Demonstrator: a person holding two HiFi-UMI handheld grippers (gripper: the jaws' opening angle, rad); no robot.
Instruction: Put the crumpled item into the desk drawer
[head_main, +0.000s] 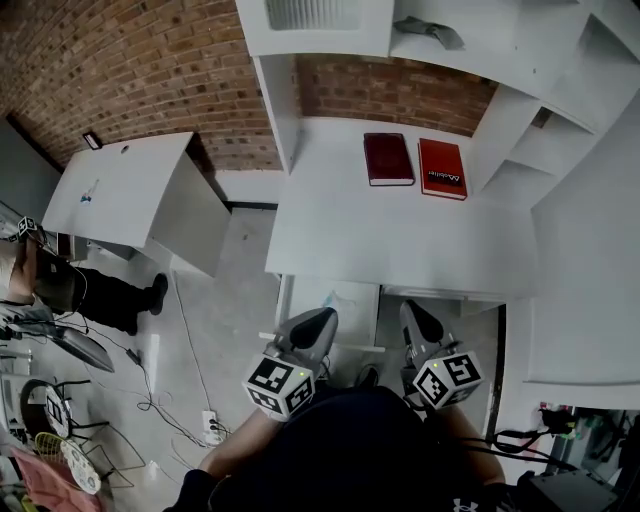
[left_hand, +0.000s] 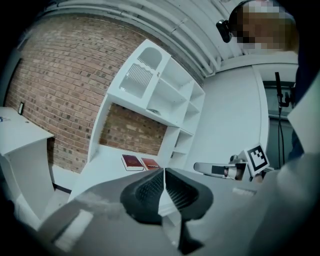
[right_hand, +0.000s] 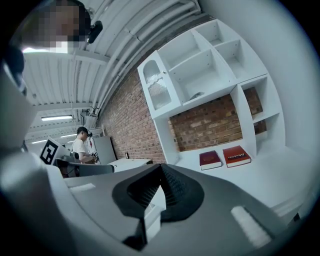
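Grey and crumpled, the item (head_main: 432, 33) lay on a high shelf (head_main: 488, 50) above the bench (head_main: 380, 230), well apart from the left gripper (left_hand: 163, 175) and right gripper (right_hand: 159, 175), both empty with fingers together, so a reach without opening them could likely shove it deeper.

surface: white desk (head_main: 340, 235) | on it: dark red book (head_main: 388, 158), red book (head_main: 442, 168) | side by side

The left tool (head_main: 322, 322) hides part of the drawer (head_main: 345, 297) below the desk (head_main: 380, 235).
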